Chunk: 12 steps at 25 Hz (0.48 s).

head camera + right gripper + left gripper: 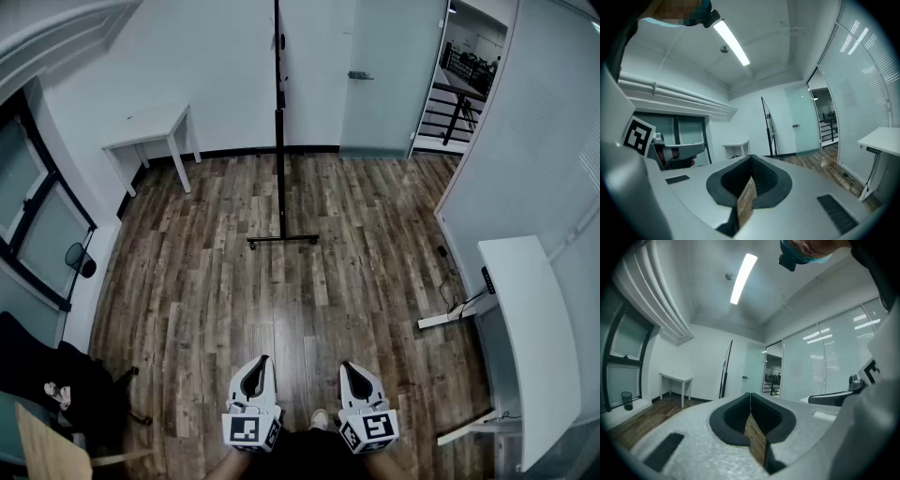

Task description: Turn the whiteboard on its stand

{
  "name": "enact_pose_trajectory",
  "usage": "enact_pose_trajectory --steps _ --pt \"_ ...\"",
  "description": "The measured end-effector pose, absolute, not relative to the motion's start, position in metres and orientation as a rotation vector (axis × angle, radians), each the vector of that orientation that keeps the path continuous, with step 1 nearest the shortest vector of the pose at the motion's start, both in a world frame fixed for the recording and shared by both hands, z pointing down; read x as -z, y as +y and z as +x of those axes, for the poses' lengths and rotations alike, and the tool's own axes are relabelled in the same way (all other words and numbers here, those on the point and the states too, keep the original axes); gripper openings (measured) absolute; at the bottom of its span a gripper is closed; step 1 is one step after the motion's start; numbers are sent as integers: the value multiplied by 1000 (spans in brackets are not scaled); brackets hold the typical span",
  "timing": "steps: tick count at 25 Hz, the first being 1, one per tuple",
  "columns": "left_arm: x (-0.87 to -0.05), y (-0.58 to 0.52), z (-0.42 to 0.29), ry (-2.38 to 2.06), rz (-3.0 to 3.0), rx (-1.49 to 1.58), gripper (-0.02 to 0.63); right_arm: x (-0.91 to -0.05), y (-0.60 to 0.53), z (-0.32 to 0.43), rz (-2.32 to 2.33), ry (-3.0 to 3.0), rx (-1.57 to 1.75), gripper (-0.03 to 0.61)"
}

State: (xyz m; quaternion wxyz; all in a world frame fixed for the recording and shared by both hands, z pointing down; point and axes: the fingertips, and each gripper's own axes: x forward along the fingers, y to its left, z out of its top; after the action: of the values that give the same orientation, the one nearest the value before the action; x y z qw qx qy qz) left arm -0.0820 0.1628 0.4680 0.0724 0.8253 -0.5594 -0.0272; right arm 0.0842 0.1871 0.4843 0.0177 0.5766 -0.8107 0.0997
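**Left gripper (262,360) and right gripper (346,367) closed, whiteboard (277,47) well ahead**

Dark wood floor (281,291) fills the room between the grippers and the far wall. A long white desk (525,328) runs along the right side. The whiteboard is seen edge-on, upright on its wheeled stand (280,178), near the far wall and well apart from both grippers. A small white table (150,127) sits to its left. Both grippers are held low, side by side, with each pair of jaws pressed together and nothing between them.

Glossy wood-plank floor (281,309) — matt black metal whiteboard stand (279,178).
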Motion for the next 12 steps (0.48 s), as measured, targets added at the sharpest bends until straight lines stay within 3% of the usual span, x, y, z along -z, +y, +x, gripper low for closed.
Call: enact_pose_trajectory --steps 12 --pt "-477 176 -59 -1692 2453 51 18 -486 198 103 1756 -2546 -320 9"
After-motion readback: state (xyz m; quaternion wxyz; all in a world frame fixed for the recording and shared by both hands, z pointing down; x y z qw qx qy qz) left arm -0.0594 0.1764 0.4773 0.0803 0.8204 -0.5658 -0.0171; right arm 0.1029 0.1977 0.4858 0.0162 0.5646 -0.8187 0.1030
